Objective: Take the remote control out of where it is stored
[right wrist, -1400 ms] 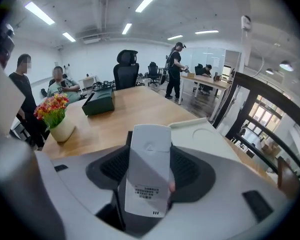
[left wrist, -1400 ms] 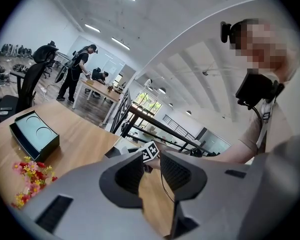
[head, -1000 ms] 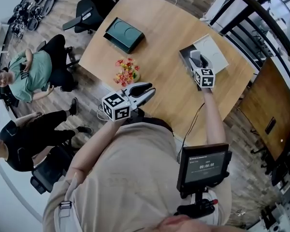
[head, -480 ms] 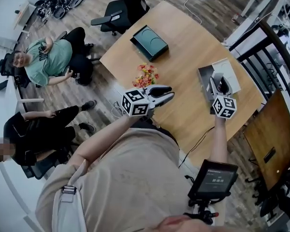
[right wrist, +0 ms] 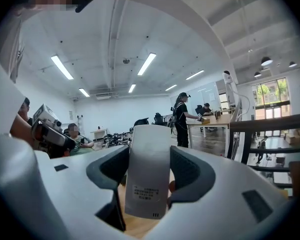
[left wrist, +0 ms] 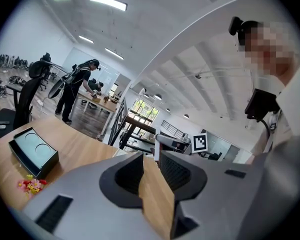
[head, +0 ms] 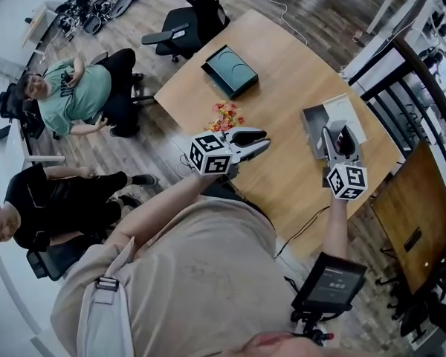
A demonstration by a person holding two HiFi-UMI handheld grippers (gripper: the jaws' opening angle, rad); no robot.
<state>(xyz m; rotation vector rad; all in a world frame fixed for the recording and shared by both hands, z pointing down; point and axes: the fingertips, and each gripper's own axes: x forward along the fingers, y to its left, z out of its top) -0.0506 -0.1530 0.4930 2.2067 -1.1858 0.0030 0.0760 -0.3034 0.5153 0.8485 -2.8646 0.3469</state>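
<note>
**Right gripper view: remote gripped, lift-out in hand**

Right gripper (right wrist: 148,151) has its jaws clamped on the white remote control (right wrist: 147,184), held above the open grey box (head: 313,119) on the counter (head: 282,65). Left gripper (left wrist: 151,156) is empty, jaws slightly parted. Next, probably: carry the remote clear and set it down. Its back label is too small to read.

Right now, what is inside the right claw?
The right claw is shut on a white remote control, its labelled side toward the camera. Its other face is turned away and cannot be seen.

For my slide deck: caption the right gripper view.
Right tool gripping the white remote control between its jaws.
</note>
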